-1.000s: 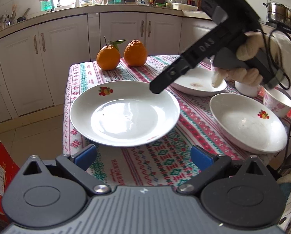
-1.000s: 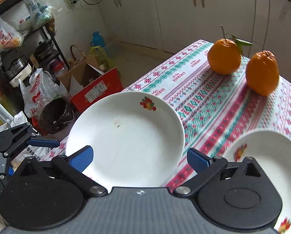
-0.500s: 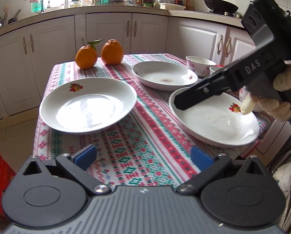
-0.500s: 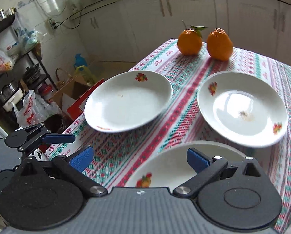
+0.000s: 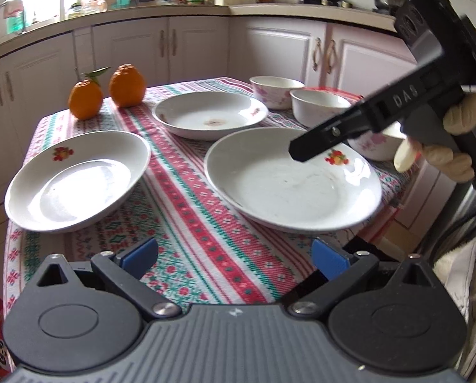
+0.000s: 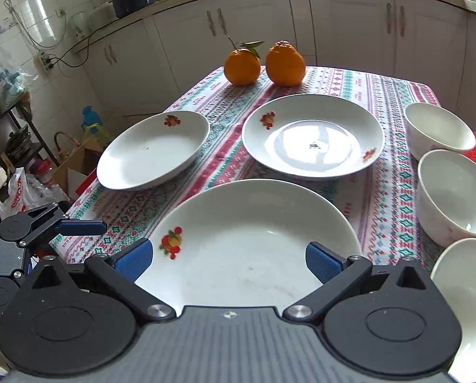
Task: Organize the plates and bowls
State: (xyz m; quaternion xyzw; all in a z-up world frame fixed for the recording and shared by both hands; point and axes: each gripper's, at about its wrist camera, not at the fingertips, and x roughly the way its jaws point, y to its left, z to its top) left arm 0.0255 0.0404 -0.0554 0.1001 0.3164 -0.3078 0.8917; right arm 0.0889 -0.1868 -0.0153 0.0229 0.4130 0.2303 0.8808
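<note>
Three white plates with fruit prints lie on the patterned tablecloth: a left plate [image 5: 75, 178] [image 6: 155, 150], a far plate [image 5: 209, 115] [image 6: 313, 137] and a near plate [image 5: 292, 178] [image 6: 254, 249]. Three white bowls [image 6: 439, 131] [image 6: 455, 198] [image 6: 471, 303] stand along the right edge. My left gripper [image 5: 234, 257] is open and empty above the front cloth. My right gripper [image 6: 228, 260] is open, its jaws hovering over the near plate's front part, holding nothing. It also shows in the left wrist view [image 5: 359, 127] above that plate.
Two oranges [image 5: 107, 94] [image 6: 263, 63] sit at the table's far end. White kitchen cabinets [image 6: 333, 25] run behind. Boxes, bags and a shelf [image 6: 20, 159] crowd the floor left of the table. The table's right edge drops off by the bowls.
Both views have swung right along the table. The right gripper moved from above the left plate to above the near plate. Both stay open.
</note>
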